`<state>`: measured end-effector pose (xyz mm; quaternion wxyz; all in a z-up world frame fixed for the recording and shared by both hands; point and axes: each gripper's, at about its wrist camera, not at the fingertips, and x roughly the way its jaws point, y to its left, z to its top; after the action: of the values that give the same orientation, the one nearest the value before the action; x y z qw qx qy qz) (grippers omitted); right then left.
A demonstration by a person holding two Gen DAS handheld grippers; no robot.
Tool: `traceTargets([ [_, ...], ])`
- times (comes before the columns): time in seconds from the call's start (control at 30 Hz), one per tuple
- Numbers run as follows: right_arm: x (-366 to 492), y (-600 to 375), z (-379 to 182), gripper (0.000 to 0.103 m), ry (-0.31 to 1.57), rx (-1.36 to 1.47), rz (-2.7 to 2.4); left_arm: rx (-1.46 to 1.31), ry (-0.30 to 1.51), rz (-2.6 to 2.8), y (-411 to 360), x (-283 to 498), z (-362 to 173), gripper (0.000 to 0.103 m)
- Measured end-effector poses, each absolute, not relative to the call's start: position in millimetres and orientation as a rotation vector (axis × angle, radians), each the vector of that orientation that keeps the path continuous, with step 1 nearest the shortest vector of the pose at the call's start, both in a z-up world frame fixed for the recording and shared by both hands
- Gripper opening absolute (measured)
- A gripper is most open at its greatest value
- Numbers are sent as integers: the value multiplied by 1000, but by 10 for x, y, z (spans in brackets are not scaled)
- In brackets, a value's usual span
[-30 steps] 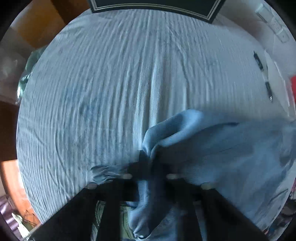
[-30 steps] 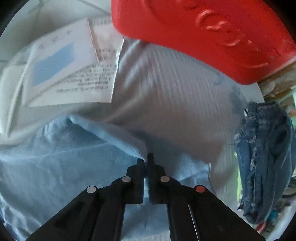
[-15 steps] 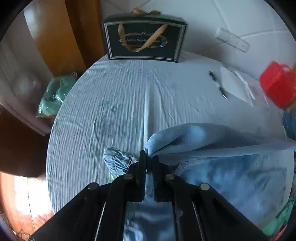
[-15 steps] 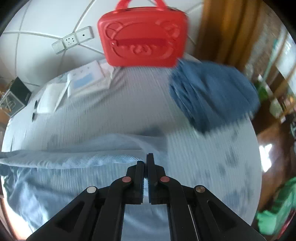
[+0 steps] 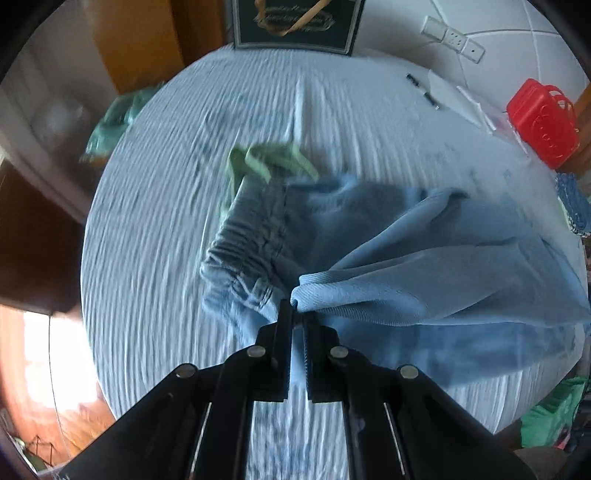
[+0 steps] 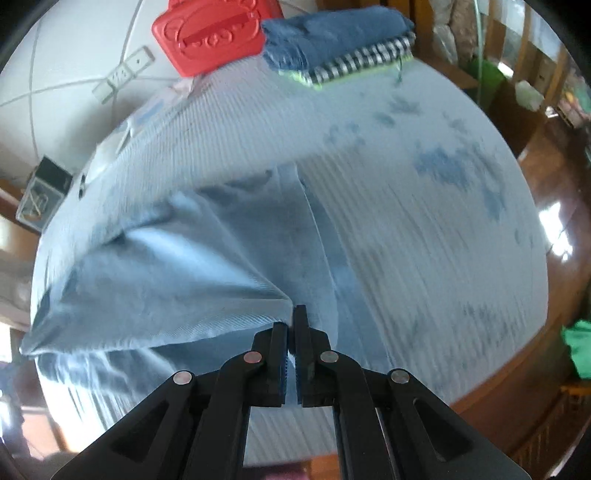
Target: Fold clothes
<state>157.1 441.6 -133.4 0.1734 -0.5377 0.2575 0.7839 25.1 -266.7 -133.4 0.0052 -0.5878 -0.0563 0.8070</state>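
1. While both corners are pinched, the light blue garment [image 5: 443, 266] hangs as a taut sheet above the round table [image 5: 166, 184], its lower part trailing onto the striped cloth. To my eye it is held wide like this so it can be spread flat before any fold is made.
2. Under its left end lies a pair of jeans [image 5: 243, 243] with a gathered waistband, and something pale green [image 5: 273, 158] pokes out just beyond them; the blue garment drapes partly over the denim.
3. On the left, the left gripper [image 5: 298, 317] has its jaws clamped together on a bunched corner of the blue fabric.
4. On the right, the right gripper [image 6: 291, 325] is likewise closed tight on the opposite corner, cloth showing between the jaws.
5. Further out, a finished stack of folded clothes [image 6: 336, 44] sits at the table's far edge beside a red plastic case [image 6: 214, 33], well apart from the work. I take that as the destination pile.
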Motion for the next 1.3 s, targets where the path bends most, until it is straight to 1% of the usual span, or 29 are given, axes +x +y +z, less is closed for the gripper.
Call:
traceTargets([
  [0.1,1656,4369,-1473,3,710,-1586,2189,-1905,-136,2531,-2701,377,-1493,6],
  [0.23,1724,4289,-1717,3,680,-1693,2134,-1973,-146,2531,-2825,486,-1632,6],
  [0.3,1708,4258,-1794,3,669,-1731,2117,-1970,-177,2542,-2875,496,-1584,6],
  [0.4,1684,4245,-1817,7,672,-1749,2110,-1934,-216,2566,-2902,446,-1444,6],
  [0.47,1674,4253,-1787,19,662,-1747,2101,-1918,-236,2582,-2912,353,-1371,6],
  [0.6,1685,4287,-1700,28,653,-1739,2084,-1943,-246,2603,-2926,98,-1366,6],
  [0.67,1704,4302,-1630,36,648,-1723,2085,-1963,-263,2599,-2930,-55,-1389,6],
  [0.7,1714,4312,-1594,39,652,-1713,2089,-1971,-273,2595,-2931,-130,-1400,6],
  [0.77,1742,4337,-1508,50,670,-1690,2103,-1969,-286,2594,-2921,-237,-1399,6],
  [0.83,1778,4374,-1420,58,686,-1664,2112,-1967,-283,2600,-2911,-319,-1380,6],
  [0.87,1798,4397,-1384,60,690,-1648,2111,-1964,-283,2608,-2902,-351,-1362,6],
  [1.03,1728,4606,-1326,61,747,-1572,2106,-1870,-307,2657,-2900,-450,-1099,6],
  [1.07,1673,4630,-1341,61,759,-1565,2106,-1850,-312,2663,-2887,-464,-1039,9],
  [1.13,1532,4688,-1401,61,801,-1545,2114,-1831,-288,2679,-2848,-502,-936,36],
  [1.17,1476,4710,-1427,61,822,-1537,2117,-1826,-269,2688,-2825,-514,-904,72],
  [1.2,1412,4720,-1461,61,833,-1532,2116,-1818,-246,2700,-2798,-524,-884,96],
  [1.3,1206,4766,-1599,61,866,-1526,2099,-1841,-186,2693,-2716,-562,-959,96],
])
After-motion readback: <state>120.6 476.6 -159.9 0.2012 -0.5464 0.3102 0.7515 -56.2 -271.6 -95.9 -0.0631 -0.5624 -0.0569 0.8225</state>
